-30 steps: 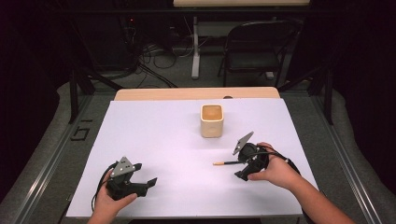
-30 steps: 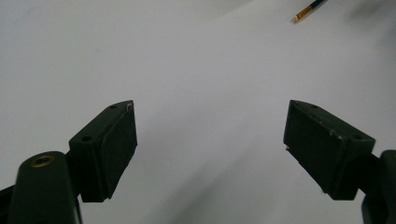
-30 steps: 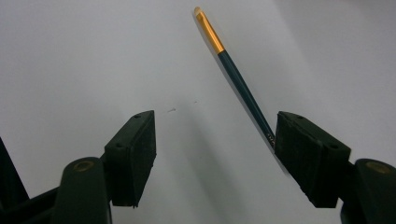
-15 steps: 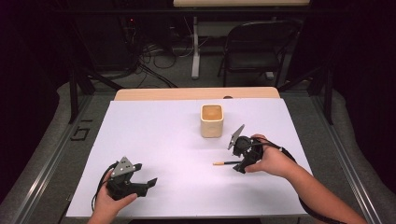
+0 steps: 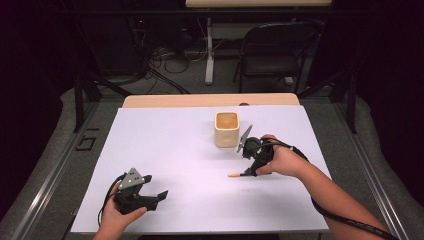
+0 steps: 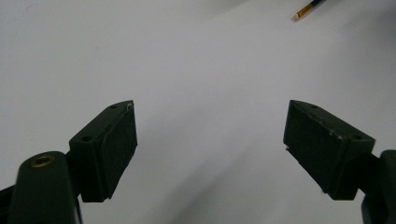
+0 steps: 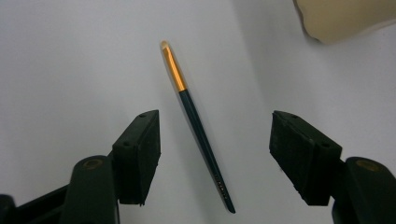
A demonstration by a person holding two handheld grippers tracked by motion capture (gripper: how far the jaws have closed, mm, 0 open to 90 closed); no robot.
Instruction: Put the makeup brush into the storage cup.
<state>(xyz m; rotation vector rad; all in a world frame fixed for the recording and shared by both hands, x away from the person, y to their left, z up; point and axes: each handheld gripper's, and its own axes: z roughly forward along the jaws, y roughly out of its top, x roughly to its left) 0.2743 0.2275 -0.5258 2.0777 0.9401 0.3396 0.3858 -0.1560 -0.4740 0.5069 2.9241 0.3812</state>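
Observation:
A thin brush (image 5: 235, 175) with a dark handle and an orange-gold ferrule lies flat on the white table sheet (image 5: 175, 150). My right gripper (image 5: 250, 170) hovers over its handle end, pointing down. In the right gripper view the brush (image 7: 196, 121) runs slantwise between the two open jaws of my right gripper (image 7: 215, 119), with a gap on both sides. My left gripper (image 5: 155, 197) rests near the front left of the table, and its jaws (image 6: 210, 126) stand wide apart over bare sheet. The brush tip (image 6: 308, 8) shows far off in the left gripper view.
A square beige cup (image 5: 226, 129) stands upright just behind the right gripper; its corner (image 7: 345, 16) shows at the top right of the right gripper view. A black chair (image 5: 280, 50) and cables lie beyond the table's far edge.
The right hand has moved away from the person and a little left, toward the cup, and risen slightly. The brush and the left gripper have stayed put.

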